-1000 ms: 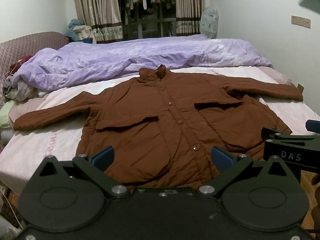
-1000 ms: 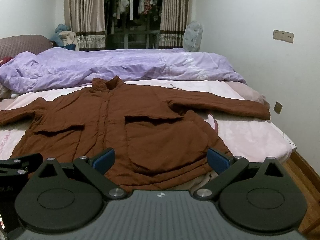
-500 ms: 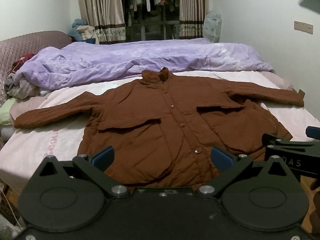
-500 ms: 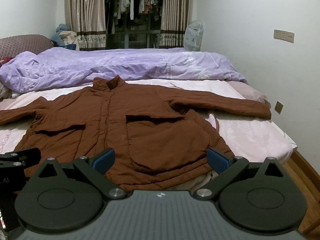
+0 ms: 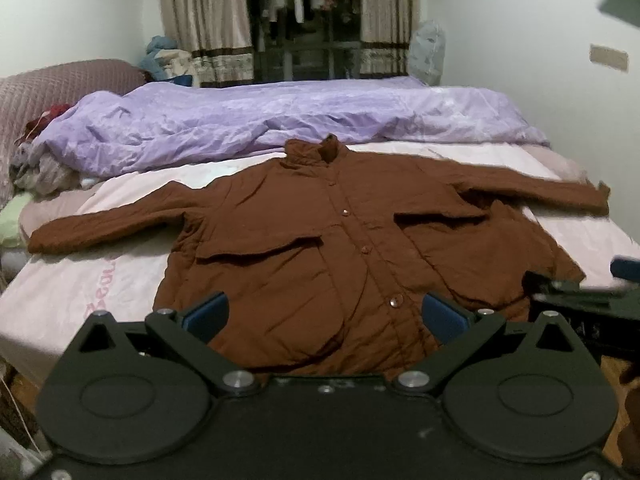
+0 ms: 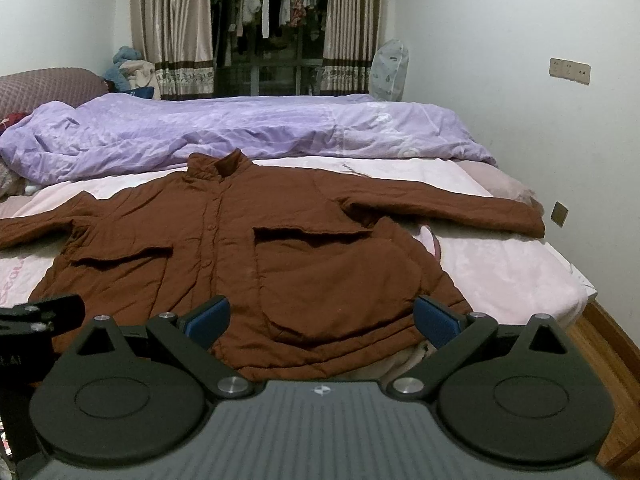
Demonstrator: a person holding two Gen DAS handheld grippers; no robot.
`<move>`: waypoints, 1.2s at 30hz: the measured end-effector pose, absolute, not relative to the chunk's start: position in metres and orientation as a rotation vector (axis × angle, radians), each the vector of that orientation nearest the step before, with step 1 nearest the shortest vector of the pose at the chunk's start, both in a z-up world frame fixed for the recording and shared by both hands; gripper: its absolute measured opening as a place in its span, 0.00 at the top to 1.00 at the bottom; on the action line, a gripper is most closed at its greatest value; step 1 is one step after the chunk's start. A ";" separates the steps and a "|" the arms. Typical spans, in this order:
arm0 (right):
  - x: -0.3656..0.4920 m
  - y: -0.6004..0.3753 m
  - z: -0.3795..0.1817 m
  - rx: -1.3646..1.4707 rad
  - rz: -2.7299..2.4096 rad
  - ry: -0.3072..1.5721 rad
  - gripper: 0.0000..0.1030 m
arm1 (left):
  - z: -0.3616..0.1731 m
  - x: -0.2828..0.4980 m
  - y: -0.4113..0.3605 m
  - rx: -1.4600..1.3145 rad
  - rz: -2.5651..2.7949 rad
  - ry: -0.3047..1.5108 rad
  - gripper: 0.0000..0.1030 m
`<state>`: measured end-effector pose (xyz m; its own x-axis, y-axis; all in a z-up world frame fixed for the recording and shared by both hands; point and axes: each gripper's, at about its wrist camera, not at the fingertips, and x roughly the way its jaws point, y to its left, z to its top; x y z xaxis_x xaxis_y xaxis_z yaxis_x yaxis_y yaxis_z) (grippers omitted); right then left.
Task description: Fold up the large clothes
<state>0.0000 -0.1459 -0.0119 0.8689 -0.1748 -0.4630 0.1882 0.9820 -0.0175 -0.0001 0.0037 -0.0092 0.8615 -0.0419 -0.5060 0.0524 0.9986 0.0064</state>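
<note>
- A brown jacket (image 5: 320, 248) lies spread flat, front up, on the near half of the bed (image 5: 592, 236), its hem at the near edge and its stand-up collar pointing toward the far side.
- The cloth looks soft, lightly padded and matte, with fine wrinkles across the chest and a row of small round buttons (image 5: 396, 301) down the closed front.
- Two large square patch pockets (image 6: 332, 276) with flat flaps sit either side of the button line; the one seen in the right wrist view bulges and sags a little.
- Both sleeves are stretched straight out, one toward the left edge of the bed, the other sleeve (image 6: 460, 210) reaching almost to the right edge.
- At the near hem a bit of pale lining (image 6: 412, 356) shows under the brown layer.
- The sheet (image 6: 512, 272) is pale pink and plush-looking; a crumpled, glossy lilac quilt (image 5: 280, 124) is heaped along the far side of the bed.
- Behind stand striped beige curtains (image 6: 172, 28) and a white wall with a socket plate (image 6: 569, 71).
- The left gripper (image 5: 326, 314) hovers over the near hem, its blue-padded fingers (image 5: 206, 312) spread wide and holding nothing.
- The right gripper (image 6: 322, 318) hangs over the right-hand pocket, its blue fingers (image 6: 436, 320) likewise set wide apart and empty; black round hinge plates fill the foreground.
</note>
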 end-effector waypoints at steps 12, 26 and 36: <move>0.084 -0.184 -0.056 0.034 -0.207 0.481 0.00 | -0.047 0.140 0.242 -0.224 0.385 0.571 0.00; 0.171 -0.262 -0.088 0.287 -0.231 0.579 0.00 | -0.112 0.296 0.505 -0.699 0.728 0.597 0.00; 0.214 -0.261 -0.094 0.174 -0.332 0.682 0.00 | -0.103 0.344 0.489 -0.343 0.863 0.619 0.85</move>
<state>0.2138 -0.2605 -0.0940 0.7262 -0.2432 -0.6431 0.3563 0.9331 0.0494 0.3440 0.4888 -0.1026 0.4924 0.5993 -0.6312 -0.7902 0.6118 -0.0357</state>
